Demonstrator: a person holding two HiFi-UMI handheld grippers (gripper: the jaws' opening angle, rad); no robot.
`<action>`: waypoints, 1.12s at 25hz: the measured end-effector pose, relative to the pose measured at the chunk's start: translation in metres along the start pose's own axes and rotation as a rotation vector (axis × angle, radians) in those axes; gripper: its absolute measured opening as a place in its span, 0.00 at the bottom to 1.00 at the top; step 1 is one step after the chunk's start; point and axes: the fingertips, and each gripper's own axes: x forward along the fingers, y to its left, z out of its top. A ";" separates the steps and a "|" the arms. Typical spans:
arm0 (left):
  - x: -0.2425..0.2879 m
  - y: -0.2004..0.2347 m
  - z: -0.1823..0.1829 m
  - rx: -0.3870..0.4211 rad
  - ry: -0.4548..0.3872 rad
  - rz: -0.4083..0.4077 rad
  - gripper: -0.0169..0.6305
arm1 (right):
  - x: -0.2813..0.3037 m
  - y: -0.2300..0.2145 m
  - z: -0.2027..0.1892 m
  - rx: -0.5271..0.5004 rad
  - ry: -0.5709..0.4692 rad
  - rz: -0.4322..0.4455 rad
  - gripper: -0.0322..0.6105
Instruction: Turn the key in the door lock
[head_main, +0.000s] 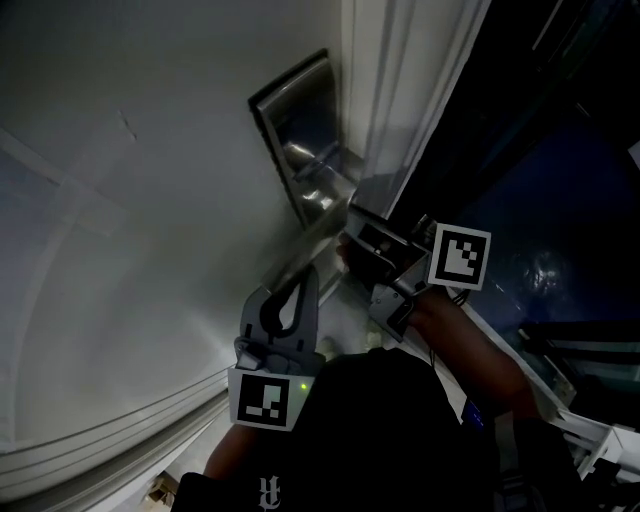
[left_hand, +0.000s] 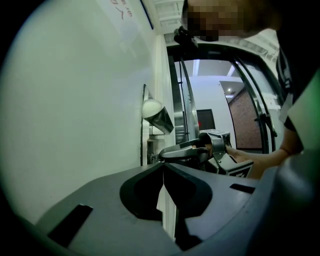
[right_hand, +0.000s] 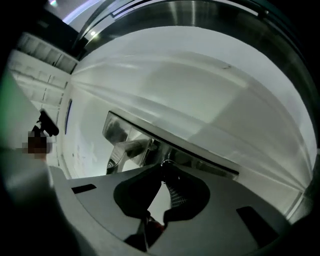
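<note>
White door panel (head_main: 140, 200) fills the left of the head view, with dark glass past its frame on the right. At the door's edge the right gripper (right_hand: 162, 169) is clenched on the key (right_hand: 165, 163). Its two jaw tips meet on a small metal piece that stands out from the steel lock plate (right_hand: 200, 157), and most of the key is hidden between them. The person's bare right forearm (head_main: 470, 345) comes up from the lower right, bent at the wrist toward the door. The lever handle (right_hand: 127, 150) juts from the same plate just beside the jaws, on their left in the right gripper view. The door's edge and its frame run close along the plate's other side, so free room lies mainly over the bare panel. The left gripper (left_hand: 163, 167) is held lower, pointing up along the door, jaws pressed together on nothing, apart from the key and below the right gripper
</note>
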 end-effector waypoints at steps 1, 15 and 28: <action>0.000 0.000 0.000 0.001 0.001 0.002 0.04 | 0.000 0.000 0.000 0.025 0.002 0.009 0.09; 0.004 -0.008 0.000 0.000 0.011 0.055 0.04 | -0.011 0.016 0.003 -0.209 0.047 0.081 0.09; 0.010 -0.017 -0.006 -0.002 0.015 0.104 0.04 | -0.034 0.032 -0.011 -1.655 0.222 -0.133 0.09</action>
